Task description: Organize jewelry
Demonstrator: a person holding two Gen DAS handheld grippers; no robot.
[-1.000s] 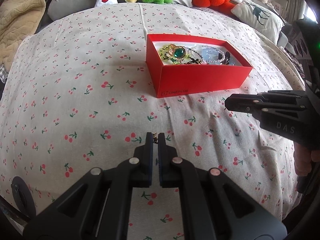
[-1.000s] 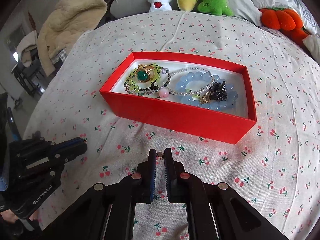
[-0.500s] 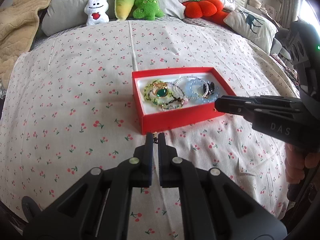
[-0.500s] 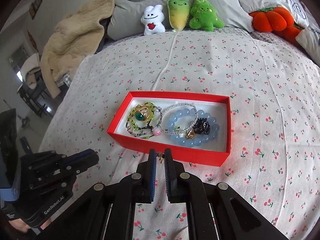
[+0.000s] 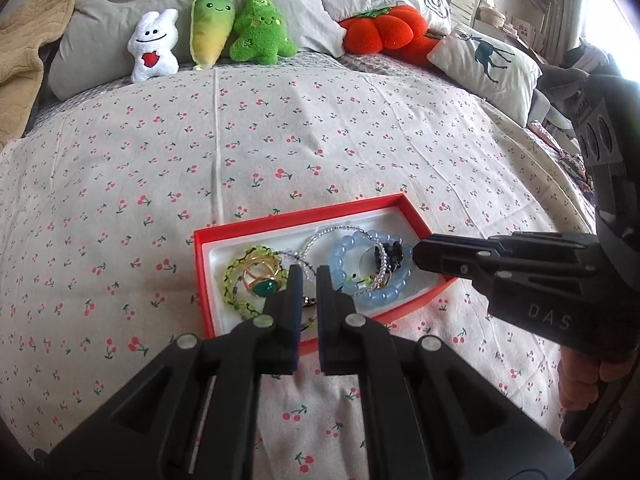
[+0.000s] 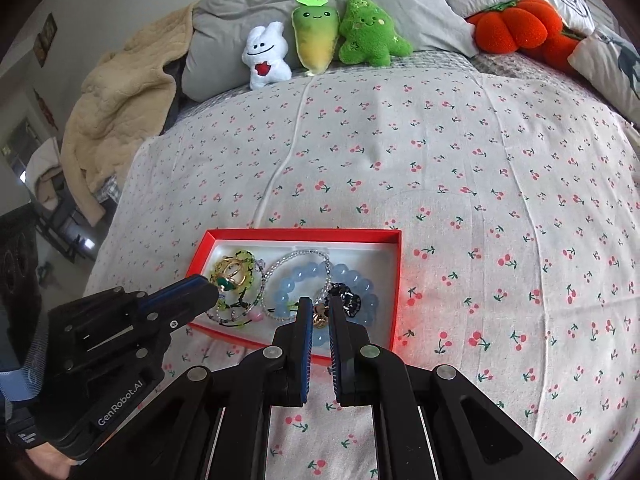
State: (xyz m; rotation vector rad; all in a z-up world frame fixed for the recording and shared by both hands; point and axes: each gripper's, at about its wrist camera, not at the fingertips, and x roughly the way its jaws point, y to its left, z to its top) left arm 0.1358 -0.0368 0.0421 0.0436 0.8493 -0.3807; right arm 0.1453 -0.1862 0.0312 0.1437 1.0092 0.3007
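A red box [image 5: 256, 226] [image 6: 304, 234] with a white lining lies on the cherry-print bedspread. It holds a blue bead bracelet [image 5: 362, 294] [image 6: 304, 270], a clear bead strand [image 5: 320, 236], a yellow-green bead bracelet [image 5: 236, 272] [image 6: 244, 256], a gold ring with a green stone [image 5: 264, 287] [image 6: 228, 284] and a black piece [image 5: 394, 254] [image 6: 348, 298]. My left gripper [image 5: 308, 272] hovers over the box's front, its jaws slightly apart, a small gold piece [image 5: 307, 301] showing below the gap. My right gripper [image 6: 318, 304] hovers over the box too, jaws slightly apart, a small gold piece [image 6: 319, 320] below.
Plush toys line the pillows at the back: a white bunny [image 5: 154, 46], a yellow-green radish [image 5: 210, 26], a green tree [image 5: 260, 28] and an orange pumpkin [image 5: 380, 30]. A beige blanket [image 6: 120, 104] hangs off the bed's left side. A deer-print pillow [image 5: 486, 60] lies at the right.
Both grippers rose from the bedspread and moved forward over the red box. Their jaws, pinched together before, now stand slightly apart.
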